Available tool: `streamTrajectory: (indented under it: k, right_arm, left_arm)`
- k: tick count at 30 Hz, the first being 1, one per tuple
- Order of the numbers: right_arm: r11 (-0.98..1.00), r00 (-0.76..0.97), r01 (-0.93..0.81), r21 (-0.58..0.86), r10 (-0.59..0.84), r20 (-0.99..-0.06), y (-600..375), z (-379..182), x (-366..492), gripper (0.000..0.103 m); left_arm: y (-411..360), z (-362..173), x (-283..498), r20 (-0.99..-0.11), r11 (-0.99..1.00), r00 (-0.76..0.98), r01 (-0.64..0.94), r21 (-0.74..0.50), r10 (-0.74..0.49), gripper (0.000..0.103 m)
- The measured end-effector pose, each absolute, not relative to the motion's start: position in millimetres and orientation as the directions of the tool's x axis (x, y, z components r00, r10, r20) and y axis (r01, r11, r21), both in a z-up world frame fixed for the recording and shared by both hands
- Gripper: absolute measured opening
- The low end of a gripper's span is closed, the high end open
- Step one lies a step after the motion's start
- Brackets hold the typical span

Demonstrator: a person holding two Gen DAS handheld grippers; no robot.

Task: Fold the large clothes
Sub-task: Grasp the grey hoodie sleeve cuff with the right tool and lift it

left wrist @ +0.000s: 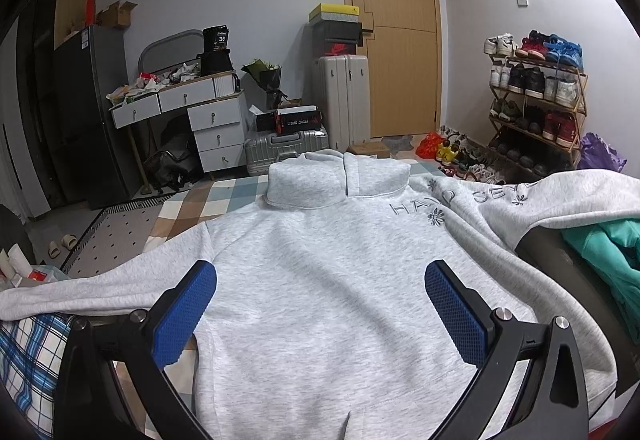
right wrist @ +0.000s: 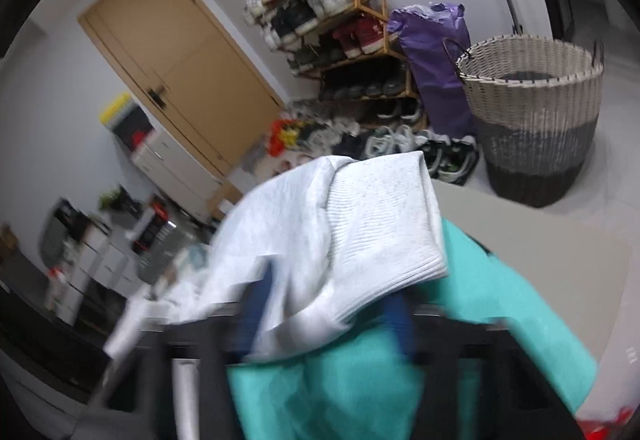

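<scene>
step: sleeve fold | grey hoodie [left wrist: 320, 280] spread flat on bed [left wrist: 224, 199] | left gripper [left wrist: 320, 304] jaws released above torso | right gripper [right wrist: 324, 316] grasping sleeve cuff [right wrist: 384, 224] | next: carry sleeve across chest

Probably bedroom: bed [left wrist: 224, 199], shoe rack [left wrist: 536, 99].

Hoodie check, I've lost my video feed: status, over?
Left gripper open above hoodie. Right gripper shut on sleeve cuff. Teal garment lies beneath the cuff.
</scene>
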State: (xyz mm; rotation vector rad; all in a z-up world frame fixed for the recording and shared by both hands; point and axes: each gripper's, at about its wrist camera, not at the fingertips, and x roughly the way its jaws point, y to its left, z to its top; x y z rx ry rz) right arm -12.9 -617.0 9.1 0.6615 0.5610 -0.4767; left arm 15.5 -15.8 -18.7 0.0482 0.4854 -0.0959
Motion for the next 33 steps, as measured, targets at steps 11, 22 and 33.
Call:
streamTrajectory:
  k: [11,22,33]
  right_arm:
    - [0.757,0.681,0.641,0.125,-0.485,-0.549,-607.4,117.7,49.4,0.009]
    - [0.803,0.716,0.596,-0.009,-0.537,-0.447,-553.0,176.2,84.8,0.009]
    - [0.978,0.912,0.207,-0.031,-0.204,-0.357,-379.9,222.2,123.2,0.009]
  left_arm:
    - [0.5,-17.7,19.3,-0.459,0.997,0.887,0.063,0.038,-0.039,0.102]
    - [17.7,-13.9,18.9,-0.453,0.999,0.891,0.048,0.020,-0.033,0.102]
    - [40.3,-8.1,20.8,-0.431,1.000,0.902,0.001,-0.029,-0.013,0.102]
